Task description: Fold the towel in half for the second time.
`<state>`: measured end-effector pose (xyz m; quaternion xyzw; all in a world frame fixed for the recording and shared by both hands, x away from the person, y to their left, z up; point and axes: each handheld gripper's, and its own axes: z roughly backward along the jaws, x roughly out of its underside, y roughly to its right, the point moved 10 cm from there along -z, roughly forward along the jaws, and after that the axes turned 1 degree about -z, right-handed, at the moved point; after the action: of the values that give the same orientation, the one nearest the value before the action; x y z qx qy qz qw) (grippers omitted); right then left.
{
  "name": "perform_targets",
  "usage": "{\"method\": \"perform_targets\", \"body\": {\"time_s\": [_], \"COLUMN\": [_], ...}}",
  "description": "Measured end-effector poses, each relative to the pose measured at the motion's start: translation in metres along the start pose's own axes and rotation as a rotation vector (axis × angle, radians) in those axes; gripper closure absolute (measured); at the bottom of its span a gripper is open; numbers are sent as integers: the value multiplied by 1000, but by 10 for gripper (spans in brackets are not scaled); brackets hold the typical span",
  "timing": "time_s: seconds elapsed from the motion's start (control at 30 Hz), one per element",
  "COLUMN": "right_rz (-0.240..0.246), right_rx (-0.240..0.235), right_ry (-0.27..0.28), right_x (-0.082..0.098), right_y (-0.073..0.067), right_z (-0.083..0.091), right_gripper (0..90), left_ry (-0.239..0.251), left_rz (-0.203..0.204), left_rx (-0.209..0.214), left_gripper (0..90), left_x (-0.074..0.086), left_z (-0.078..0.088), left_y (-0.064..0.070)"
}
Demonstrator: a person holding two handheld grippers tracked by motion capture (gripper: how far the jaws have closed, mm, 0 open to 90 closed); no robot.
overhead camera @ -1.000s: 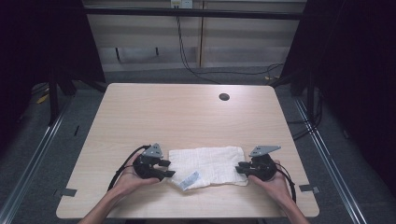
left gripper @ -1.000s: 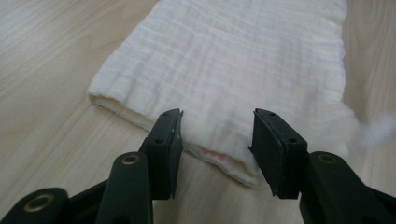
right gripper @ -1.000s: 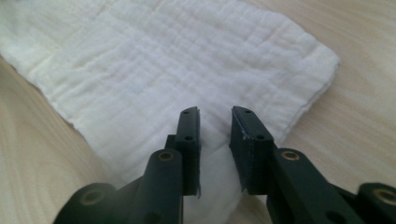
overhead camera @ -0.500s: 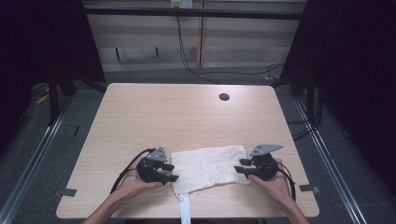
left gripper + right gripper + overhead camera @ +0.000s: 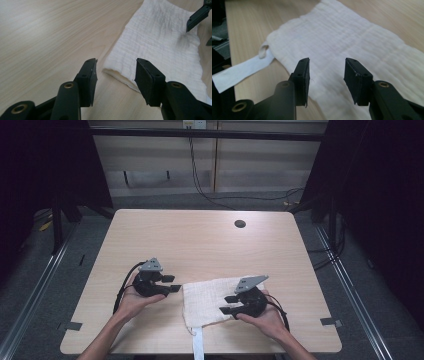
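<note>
Now one white folded cloth [image 5: 212, 299] lies flat at the near middle of the counter [image 5: 200, 240], and its one strap [image 5: 198, 345] hangs over the near edge. Two tongs are present. The left tongs [image 5: 172, 285] stand spread just left of the cloth, pinching nothing. The right tongs [image 5: 228, 304] have just been opening above the cloth's right part, nothing between them. Far half of the counter is free, except one dark round hole [image 5: 240, 224].

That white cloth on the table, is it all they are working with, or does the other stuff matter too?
Part of the job:
- white cloth, folded, with a strap hanging over the near edge
- left gripper, open beside the cloth
- right gripper, open over the cloth

Just lying about:
- dark round spot on the far side of the table
</note>
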<state>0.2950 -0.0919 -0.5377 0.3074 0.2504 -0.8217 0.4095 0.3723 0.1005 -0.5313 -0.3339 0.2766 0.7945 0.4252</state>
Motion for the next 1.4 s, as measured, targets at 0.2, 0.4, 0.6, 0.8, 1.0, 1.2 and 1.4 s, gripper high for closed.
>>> {"method": "perform_targets", "body": {"time_s": [0.2,0.4,0.6,0.8,1.0,1.2,1.4], "right_rz": [39,78,143,189,192,199,211], "right_rx": [-54,-80,-121,-128,-149,-138,-150], "right_ry": [-22,-30,-69,-87,-114,-115,-77], "right_x": [-11,-28,-35,-39,-44,-34,-34], "right_y": [-18,-33,-47,-57,-59,-60,-60], "right_z": [-21,-35,-52,-70,-83,-87,-86], "right_gripper": [540,531,533,539,556,557,553], "left_ry": [-5,10,-46,-62,-57,-50,-44], "left_rz": [0,17,16,34,34,30,40], "left_rx": [-21,-9,-26,-49,-48,-55,-54], "left_gripper": [491,482,431,413,377,380,372], "left_x": [-8,-15,-7,-1,1,0,0], "left_z": [-2,-15,-17,-17,-16,-13,-12], "left_y": [0,-5,-7,-13,-16,-16,-18]}}
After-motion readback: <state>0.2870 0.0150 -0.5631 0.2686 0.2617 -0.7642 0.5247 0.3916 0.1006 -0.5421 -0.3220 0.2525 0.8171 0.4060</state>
